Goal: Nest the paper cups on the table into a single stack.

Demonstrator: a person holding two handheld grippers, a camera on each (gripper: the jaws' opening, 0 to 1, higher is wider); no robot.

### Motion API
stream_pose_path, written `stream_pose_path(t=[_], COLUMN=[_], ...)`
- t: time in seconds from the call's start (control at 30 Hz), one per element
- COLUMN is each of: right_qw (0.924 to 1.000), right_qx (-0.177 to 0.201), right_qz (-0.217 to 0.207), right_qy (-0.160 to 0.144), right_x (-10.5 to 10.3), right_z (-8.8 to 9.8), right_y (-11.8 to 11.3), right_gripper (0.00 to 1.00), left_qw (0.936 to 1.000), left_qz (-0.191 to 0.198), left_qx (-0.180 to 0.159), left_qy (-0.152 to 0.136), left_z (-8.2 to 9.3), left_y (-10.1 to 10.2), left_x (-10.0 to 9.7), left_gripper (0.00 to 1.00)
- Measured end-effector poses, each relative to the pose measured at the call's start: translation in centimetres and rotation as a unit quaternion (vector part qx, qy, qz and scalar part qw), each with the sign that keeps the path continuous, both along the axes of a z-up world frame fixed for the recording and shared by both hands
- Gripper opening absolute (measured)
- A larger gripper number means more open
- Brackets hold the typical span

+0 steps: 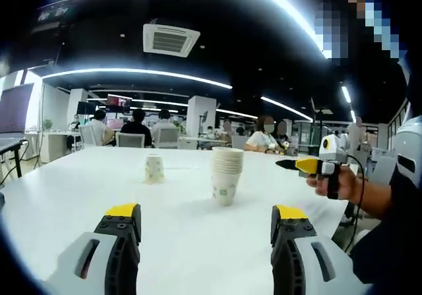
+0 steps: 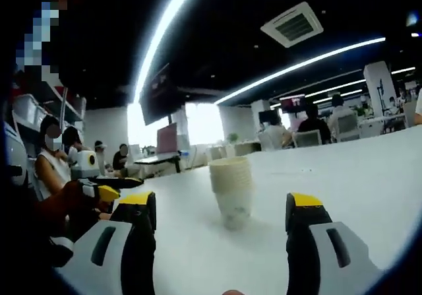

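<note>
Both hand-held grippers gape wide, empty: left hand-held gripper [image 1: 206,226], right hand-held gripper [image 2: 221,222]. On the white desk [image 1: 79,196], the nested stack of white paper cups [image 1: 226,175] stands at 12 o'clock, 1 single white paper cup [image 1: 153,169] at 11. A hard pinch could crush the light cup or topple it.

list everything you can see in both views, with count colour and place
stack of paper cups: one stack, white with green print, upright mid-table
single paper cup: one, white with green print, inverted, apart from the stack
table: one, white
seated people: several, at desks behind
ceiling air vent: one, white, overhead
left gripper: black, grey, yellow tips, open, empty
right gripper: same colours, open, empty, facing the stack
hand: one, holding the right gripper
</note>
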State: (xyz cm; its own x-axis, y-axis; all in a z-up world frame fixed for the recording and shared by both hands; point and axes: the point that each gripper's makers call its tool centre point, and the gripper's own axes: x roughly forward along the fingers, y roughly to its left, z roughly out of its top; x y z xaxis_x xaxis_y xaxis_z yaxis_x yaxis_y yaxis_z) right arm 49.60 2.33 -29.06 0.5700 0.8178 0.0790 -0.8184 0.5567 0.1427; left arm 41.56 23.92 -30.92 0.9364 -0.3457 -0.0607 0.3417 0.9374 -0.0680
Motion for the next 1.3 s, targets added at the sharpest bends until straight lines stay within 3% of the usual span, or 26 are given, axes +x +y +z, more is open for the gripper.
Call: stream_pose_path(t=[0.17,0.43,0.8,1.03,1.3], right_qw=[0.9994,0.9992,0.9994,0.9994,0.9978], right_qx=[0.014,0.026,0.012,-0.013,-0.051], right_qz=[0.001,0.006,0.023,0.031,0.042], right_qy=[0.031,0.030,0.025,0.008,-0.010], right_x=[0.3,0.2,-0.3,-0.3,-0.8], right_z=[-1.3,-0.9,-0.4,0.3,0.2], right_y=[-0.2,0.0,1.2,1.8,2.5], right_gripper=[0.79,0.78,0.79,0.94,0.99], left_qw=[1.0000,0.9999,0.9998,0.9994,0.9986], left_qz=[0.002,0.005,0.010,0.023,0.041], left_qx=[0.002,0.005,0.009,0.012,0.010], left_qy=[0.005,0.009,0.016,0.024,0.030], left_z=[-0.3,-0.4,-0.3,-0.3,-0.1], left_y=[0.1,0.3,0.6,1.5,2.8], left_x=[0.0,0.5,1.1,1.4,2.2], left_gripper=[0.86,0.85,0.85,0.84,0.83])
